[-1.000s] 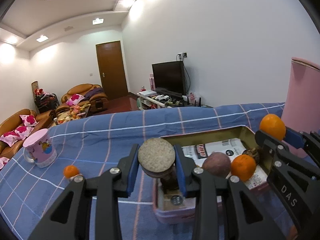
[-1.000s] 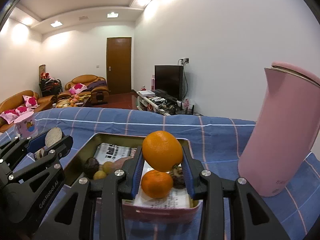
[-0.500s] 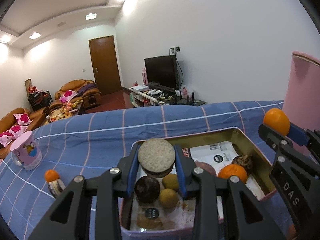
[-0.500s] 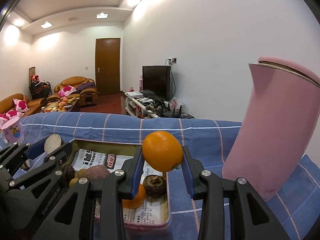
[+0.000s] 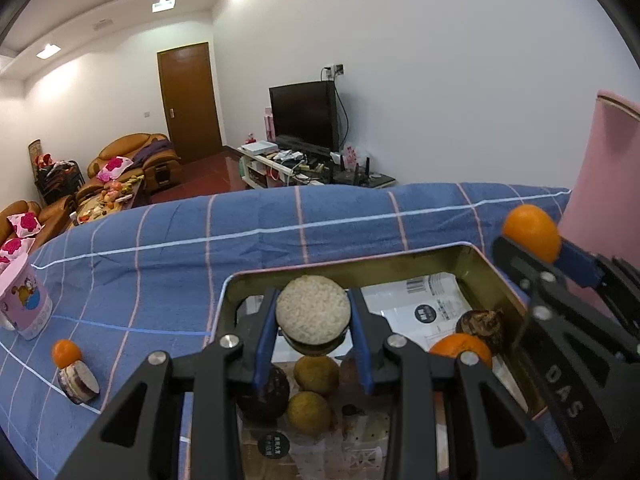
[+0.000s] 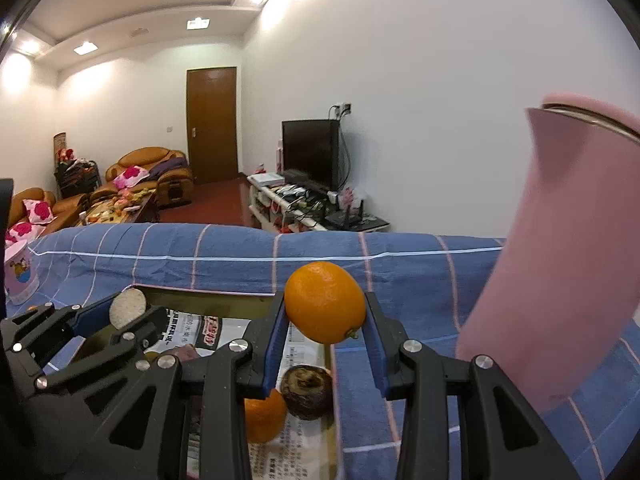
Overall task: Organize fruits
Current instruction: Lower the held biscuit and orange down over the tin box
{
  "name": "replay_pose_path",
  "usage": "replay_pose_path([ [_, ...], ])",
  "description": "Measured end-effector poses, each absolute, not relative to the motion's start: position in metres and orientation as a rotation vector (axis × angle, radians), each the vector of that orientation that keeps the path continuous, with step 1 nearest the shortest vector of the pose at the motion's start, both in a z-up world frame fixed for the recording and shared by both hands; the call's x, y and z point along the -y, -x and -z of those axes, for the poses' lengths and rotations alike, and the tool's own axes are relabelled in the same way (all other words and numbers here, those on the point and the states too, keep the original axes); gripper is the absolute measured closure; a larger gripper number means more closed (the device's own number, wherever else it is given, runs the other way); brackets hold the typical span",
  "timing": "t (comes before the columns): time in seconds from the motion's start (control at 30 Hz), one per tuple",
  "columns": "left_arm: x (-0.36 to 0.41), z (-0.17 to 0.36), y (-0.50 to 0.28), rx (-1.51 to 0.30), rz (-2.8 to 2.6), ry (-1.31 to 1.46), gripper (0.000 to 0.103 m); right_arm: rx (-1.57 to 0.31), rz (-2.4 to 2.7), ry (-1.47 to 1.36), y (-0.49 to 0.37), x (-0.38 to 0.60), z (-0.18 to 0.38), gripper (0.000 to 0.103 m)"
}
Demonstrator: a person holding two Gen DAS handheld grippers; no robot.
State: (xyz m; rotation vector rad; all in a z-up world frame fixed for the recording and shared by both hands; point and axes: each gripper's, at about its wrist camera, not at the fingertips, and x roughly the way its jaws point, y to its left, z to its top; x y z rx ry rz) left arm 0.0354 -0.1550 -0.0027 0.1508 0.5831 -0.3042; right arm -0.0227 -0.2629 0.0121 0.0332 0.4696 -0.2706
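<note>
Tablecloth (image 5: 160, 264): blue plaid under your tin (image 5: 400, 266).
Left gripper (image 5: 313, 322): pinching a half-hidden cut fruit (image 5: 313, 310).
Right gripper (image 6: 326, 322): clamping an orange (image 6: 325, 302).

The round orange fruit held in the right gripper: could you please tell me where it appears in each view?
Left wrist view: the round orange fruit sits at the right edge, clamped in the right gripper, beside the pink jug.
Right wrist view: it is centre frame, between the blue pads.
Shared landmark: the gold metal tray.
</note>
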Motion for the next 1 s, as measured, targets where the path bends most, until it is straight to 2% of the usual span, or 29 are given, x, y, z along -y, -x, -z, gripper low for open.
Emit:
replay_pose_path([
  [0.33,0.157,0.009,-0.046,-0.659,0.298,-0.148,0.067,-0.603,0.144,-0.085,-0.009,0.264,0.004,0.064],
  [1.0,0.150,0.012,-0.052,-0.696,0.318,-0.120,0.067,-0.651,-0.026,-0.252,-0.010,0.277,0.016,0.063],
])
